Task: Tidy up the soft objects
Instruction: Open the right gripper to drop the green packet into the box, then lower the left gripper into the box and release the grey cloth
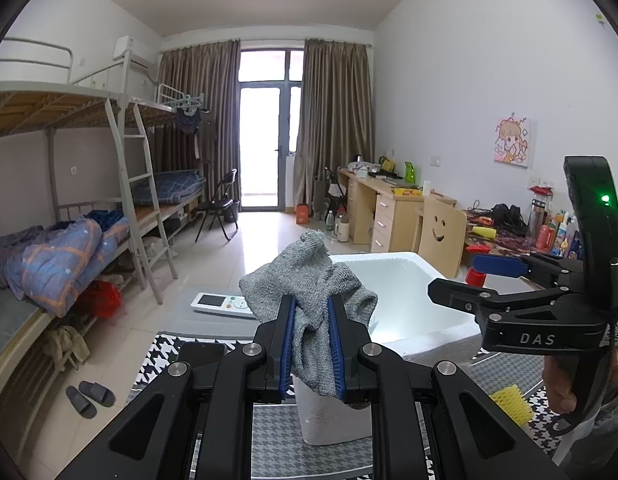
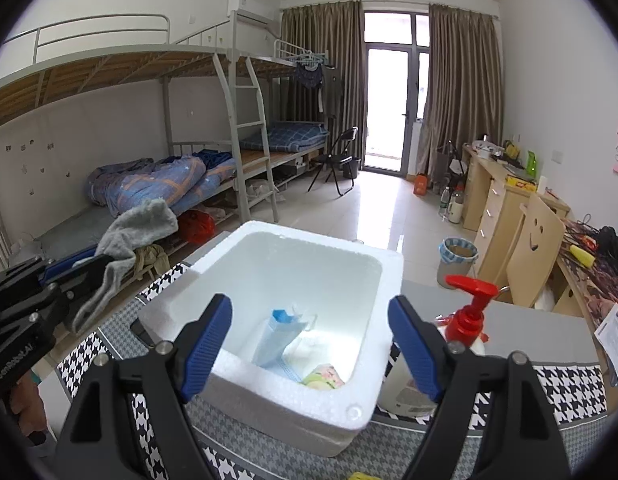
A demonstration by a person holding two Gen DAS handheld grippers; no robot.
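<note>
At centre frame, the left gripper [image 1: 312,344] clamps a grey cloth [image 1: 309,280] just left of the foam box [image 2: 293,280], while the right gripper [image 2: 309,344] hovers open and empty above it.

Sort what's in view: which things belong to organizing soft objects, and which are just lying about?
Job:
- grey knitted cloth, clamped in the left gripper
- white foam box, with a blue face mask inside
- right gripper, open above the box
- yellow foam net on the table

Lying about:
- red-pump bottle
- remote control
- slippers
</note>
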